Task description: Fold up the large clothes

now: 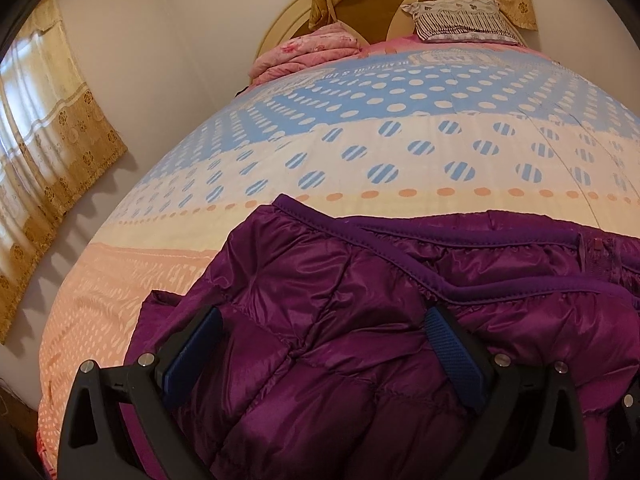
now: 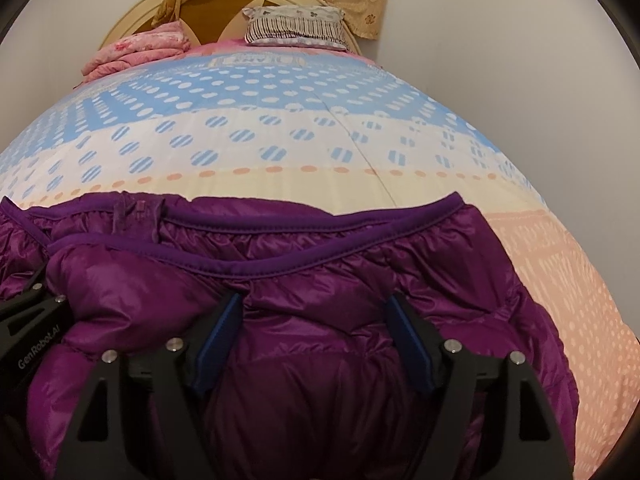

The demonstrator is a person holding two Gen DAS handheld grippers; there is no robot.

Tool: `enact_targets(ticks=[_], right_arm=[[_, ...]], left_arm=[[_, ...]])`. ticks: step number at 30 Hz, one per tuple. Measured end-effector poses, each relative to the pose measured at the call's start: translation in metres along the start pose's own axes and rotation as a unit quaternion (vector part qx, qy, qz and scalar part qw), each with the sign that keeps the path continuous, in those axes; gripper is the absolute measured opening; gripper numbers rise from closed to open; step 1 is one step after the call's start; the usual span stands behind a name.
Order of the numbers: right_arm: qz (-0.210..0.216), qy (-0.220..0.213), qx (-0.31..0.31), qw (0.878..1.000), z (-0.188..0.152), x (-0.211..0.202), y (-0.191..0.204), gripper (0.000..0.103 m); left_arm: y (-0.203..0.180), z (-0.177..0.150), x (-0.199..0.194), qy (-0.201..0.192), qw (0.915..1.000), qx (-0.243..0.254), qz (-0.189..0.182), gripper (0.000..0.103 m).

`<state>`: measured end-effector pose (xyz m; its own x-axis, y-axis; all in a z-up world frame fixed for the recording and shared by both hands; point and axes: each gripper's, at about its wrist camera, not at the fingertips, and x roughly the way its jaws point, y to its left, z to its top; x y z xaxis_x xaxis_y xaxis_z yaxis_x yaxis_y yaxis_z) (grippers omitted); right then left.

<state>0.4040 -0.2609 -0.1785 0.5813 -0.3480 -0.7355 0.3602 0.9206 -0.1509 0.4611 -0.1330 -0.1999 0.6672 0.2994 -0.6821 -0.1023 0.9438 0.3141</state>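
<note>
A shiny purple puffer jacket (image 1: 360, 320) lies on the bed near its foot, its bound hem edge (image 1: 500, 292) facing the headboard. It also fills the lower half of the right wrist view (image 2: 320, 320). My left gripper (image 1: 324, 320) is open, its blue pads spread wide just over the jacket's left part. My right gripper (image 2: 314, 308) is open over the jacket's right part, with padded fabric bulging between the fingers. The left gripper's black body shows at the left edge of the right wrist view (image 2: 28, 332).
The bed has a polka-dot blue, cream and peach cover (image 1: 400, 148). A folded pink quilt (image 1: 312, 52) and a striped pillow (image 1: 460, 20) lie by the round headboard. A gold curtain (image 1: 48, 128) hangs left; a wall (image 2: 520, 60) runs along the right.
</note>
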Motion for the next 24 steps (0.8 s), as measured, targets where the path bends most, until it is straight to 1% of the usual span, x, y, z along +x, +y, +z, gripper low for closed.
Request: enact_targets(ticks=[7,24], right_arm=[[-0.014,0.004,-0.012,1.000,-0.0003,0.0020,0.0045,0.078],[-0.024,0.005,-0.019,1.000,0.0010,0.0047,0.0058,0.078]], left_arm=[[-0.0039,0.0012,0.0040,0.004,0.9999,0.008,0.007,0.102],[-0.0041,0.0009,0.0037,0.003,0.9999,0.009,0.007,0.102]])
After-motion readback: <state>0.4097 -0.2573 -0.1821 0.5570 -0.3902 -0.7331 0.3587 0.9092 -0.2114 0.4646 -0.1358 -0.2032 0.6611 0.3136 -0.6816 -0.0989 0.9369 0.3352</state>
